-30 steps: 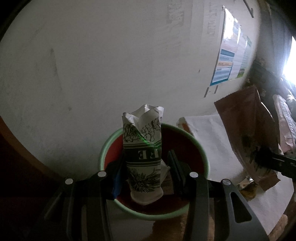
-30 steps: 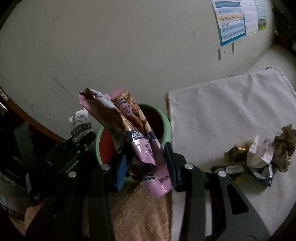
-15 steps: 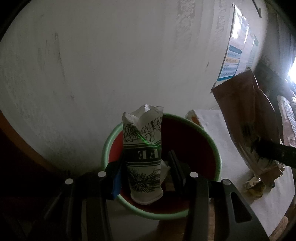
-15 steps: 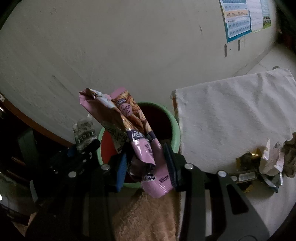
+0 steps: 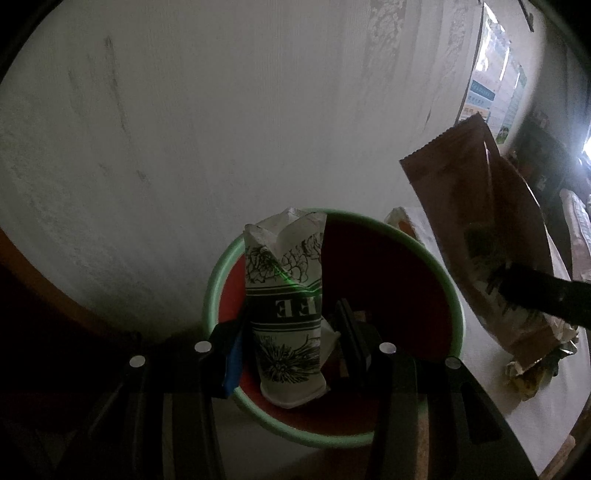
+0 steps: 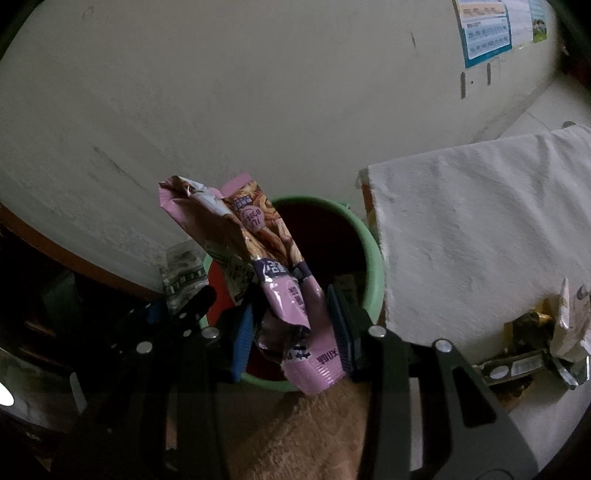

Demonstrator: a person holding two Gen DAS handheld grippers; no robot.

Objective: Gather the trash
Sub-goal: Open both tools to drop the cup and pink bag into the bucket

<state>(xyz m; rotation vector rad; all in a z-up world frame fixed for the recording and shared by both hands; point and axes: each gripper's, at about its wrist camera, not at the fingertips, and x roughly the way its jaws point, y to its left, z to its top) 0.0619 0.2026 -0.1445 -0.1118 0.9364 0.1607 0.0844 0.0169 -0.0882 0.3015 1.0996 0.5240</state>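
My left gripper (image 5: 290, 334) is shut on a crushed white paper cup (image 5: 286, 306) with black flower print, held upright over the red bin with a green rim (image 5: 456, 302). In the right wrist view my right gripper (image 6: 291, 326) is shut on a pink snack wrapper (image 6: 258, 258) above the near edge of the same bin (image 6: 373, 266). The left gripper's finger (image 6: 184, 314) and the paper cup (image 6: 183, 275) show at the bin's left side. In the left wrist view the wrapper's brown back (image 5: 480, 236) hangs at the right, pinched by the right gripper's dark finger (image 5: 543, 293).
The bin stands against a white wall (image 5: 221, 129). A table under a white cloth (image 6: 480, 229) lies to its right, with several crumpled wrappers (image 6: 543, 343) at its near edge. A brown towel (image 6: 303, 435) lies below the right gripper. Posters (image 6: 487, 29) hang on the wall.
Both grippers have sunk closer to the bin, which now looks larger. The right gripper with the wrapper has moved left toward the bin. Both grips are unchanged.
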